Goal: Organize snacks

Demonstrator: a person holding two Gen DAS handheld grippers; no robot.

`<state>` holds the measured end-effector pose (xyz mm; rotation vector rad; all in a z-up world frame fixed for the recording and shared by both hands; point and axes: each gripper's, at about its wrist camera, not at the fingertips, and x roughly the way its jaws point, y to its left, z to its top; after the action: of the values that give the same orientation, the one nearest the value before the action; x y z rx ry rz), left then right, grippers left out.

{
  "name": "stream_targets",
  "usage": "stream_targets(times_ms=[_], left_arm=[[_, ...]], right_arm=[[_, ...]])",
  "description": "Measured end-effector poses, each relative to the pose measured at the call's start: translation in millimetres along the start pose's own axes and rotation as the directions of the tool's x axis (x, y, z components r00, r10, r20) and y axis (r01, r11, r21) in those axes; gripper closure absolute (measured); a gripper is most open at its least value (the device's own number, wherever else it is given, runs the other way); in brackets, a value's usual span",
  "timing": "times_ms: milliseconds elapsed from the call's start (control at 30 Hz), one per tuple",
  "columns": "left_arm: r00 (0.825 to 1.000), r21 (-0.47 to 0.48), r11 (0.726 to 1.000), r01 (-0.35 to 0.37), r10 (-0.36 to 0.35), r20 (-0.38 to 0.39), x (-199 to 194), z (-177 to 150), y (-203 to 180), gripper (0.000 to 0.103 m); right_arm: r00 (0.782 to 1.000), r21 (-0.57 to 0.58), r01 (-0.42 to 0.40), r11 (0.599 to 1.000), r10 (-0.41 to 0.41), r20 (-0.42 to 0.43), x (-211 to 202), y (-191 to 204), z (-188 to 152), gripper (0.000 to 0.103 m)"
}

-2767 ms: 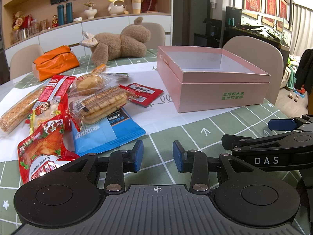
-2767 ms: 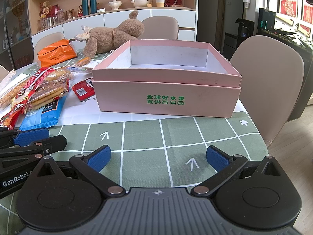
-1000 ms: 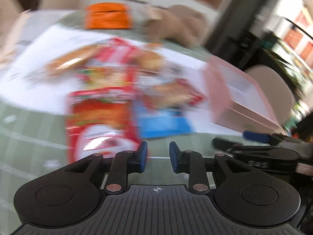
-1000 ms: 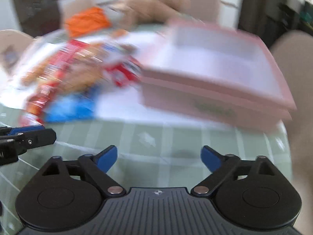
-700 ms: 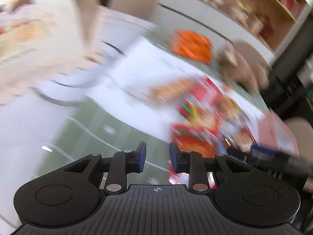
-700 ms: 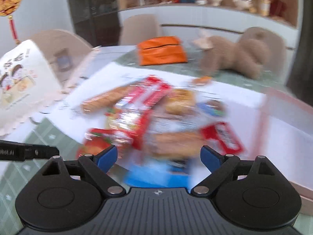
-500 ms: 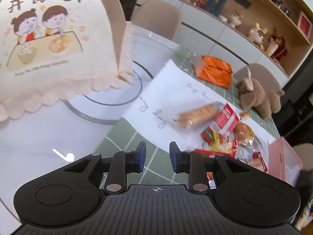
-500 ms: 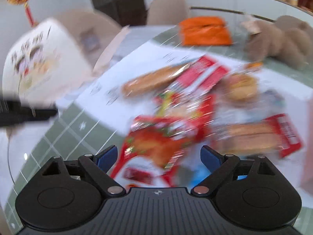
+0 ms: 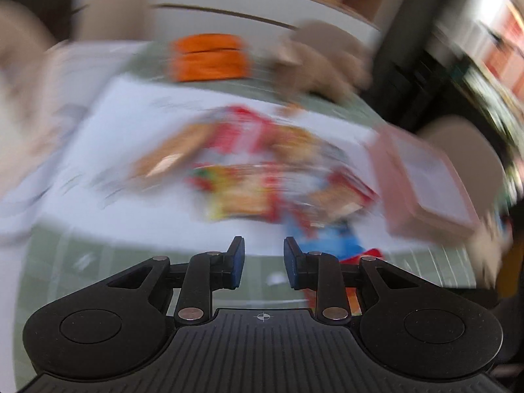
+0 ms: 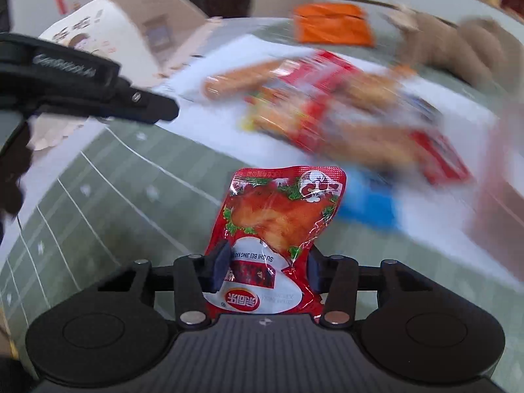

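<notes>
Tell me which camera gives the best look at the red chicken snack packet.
The right wrist view. There the red chicken snack packet stands sharp between the closing jaws of the right gripper, its print readable. The left wrist view shows only a blurred red corner of it low down, behind that camera's own gripper.

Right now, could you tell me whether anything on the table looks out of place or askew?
The snacks lie in a loose overlapping heap on the white paper, none visibly in the pink box. The right gripper is closing on a red packet, which sticks up between its jaws. Blur hides finer detail.
</notes>
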<state>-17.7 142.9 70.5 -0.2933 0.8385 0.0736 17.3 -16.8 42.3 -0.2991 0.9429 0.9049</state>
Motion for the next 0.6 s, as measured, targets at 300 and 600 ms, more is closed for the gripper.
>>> stream_targets(times_ms=[300,600], left_arm=[[0.992,0.514,0.858,0.016,0.052,-0.118,94.7,44.2,-102.8,0.070],[0.997,0.306,0.952,-0.002,0.027,-0.078,95.6,76.5,-35.7,0.069]], right_arm=[[0.974,0.243,0.215,0.946,-0.225,0.013,-74.7,-91.8,-78.4,0.037],[0.950,0.249,0.263,0.932,-0.295,0.103,-88.5,-91.7,-72.6,0.029]])
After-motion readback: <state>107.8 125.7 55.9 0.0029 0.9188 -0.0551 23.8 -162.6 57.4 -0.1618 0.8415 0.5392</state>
